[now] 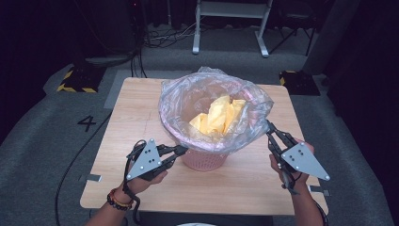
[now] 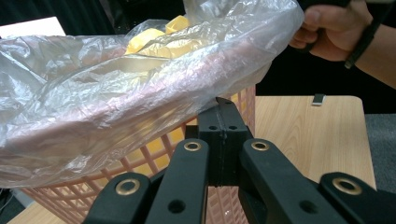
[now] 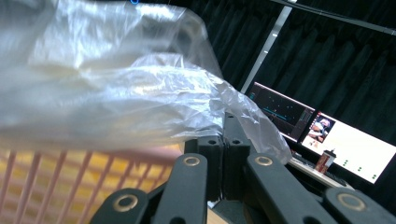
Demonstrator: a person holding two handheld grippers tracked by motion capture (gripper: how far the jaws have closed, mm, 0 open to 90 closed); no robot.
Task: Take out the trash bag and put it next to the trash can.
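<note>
- A pink plastic lattice basket (image 1: 203, 157) is sitting near the middle of the light wooden table (image 1: 131, 117), lined with a clear crinkled plastic bag (image 1: 186, 96) whose rim is draping over the basket's edge.
- Crumpled yellow paper (image 1: 219, 115) is lying inside the bag, roughly at the centre of the opening.
- The left gripper (image 1: 181, 150) is hovering at about 7 o'clock of the basket, jaws clenched together; in the left gripper view the tips (image 2: 224, 105) are meeting right at the bag's overhanging edge, and whether film is actually caught between them cannot be told.
- The right gripper (image 1: 269, 126) is working at about 4 o'clock of the basket, jaws pinched on the bag's rim; in the right gripper view the film (image 3: 243, 112) is bunching over the closed tips.
- Step in hand, by judgement: both tools are taking hold of opposite sides of the liner's rim, the start of pulling the bag free of the basket.
- Next move, by judgement: it is calling for an even upward lift on both sides, keeping the pinch firm so the thin film is not slipping or tearing, and the basket is not tipping.
- The person's hands (image 1: 141, 181) are coming in from 6 o'clock.
</note>
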